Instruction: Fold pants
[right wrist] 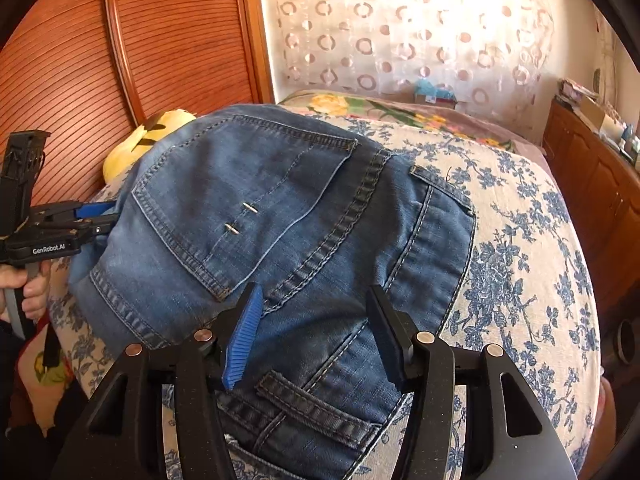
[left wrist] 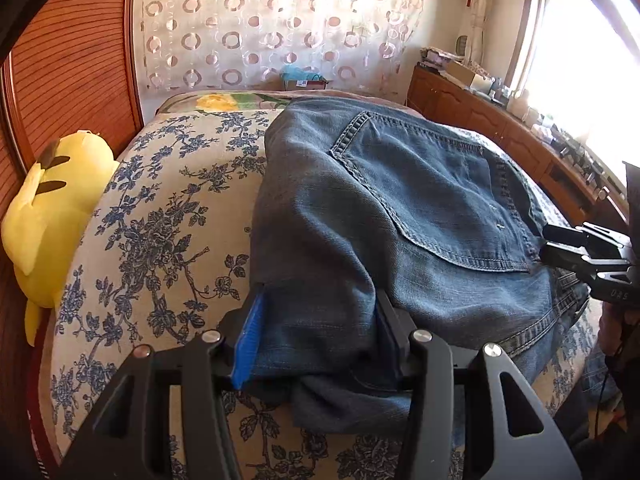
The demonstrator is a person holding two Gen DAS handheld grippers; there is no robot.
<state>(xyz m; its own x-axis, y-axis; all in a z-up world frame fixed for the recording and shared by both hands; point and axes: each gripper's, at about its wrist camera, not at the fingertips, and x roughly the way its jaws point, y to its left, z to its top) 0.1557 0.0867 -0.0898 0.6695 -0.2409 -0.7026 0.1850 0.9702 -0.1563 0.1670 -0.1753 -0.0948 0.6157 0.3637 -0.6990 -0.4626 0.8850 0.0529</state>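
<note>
**Folded jeans on the bed, both grippers at the near edges**

The jeans (left wrist: 400,208) lie as a compact bundle on the floral bedspread (left wrist: 160,208), back pocket (right wrist: 240,200) uppermost. The left gripper (left wrist: 320,320) has its jaws spread, with a thick fold of denim between them; the fingers flank the cloth without visibly pinching it. The right gripper (right wrist: 312,320) is likewise spread wide over the waistband (right wrist: 312,412), clasping nothing. The folding appears nearly complete, the step in hand being a last tidy or a release. The next move probably calls for a final smoothing of the bundle or for withdrawing both tools without dragging the layers apart. A yellow plush toy (left wrist: 52,200) rests against the ribbed wooden headboard (left wrist: 76,60); a circle-patterned curtain (left wrist: 280,20) hangs behind the bed, and a wooden cabinet (left wrist: 480,108) runs beneath the bright window (left wrist: 580,60).
</note>
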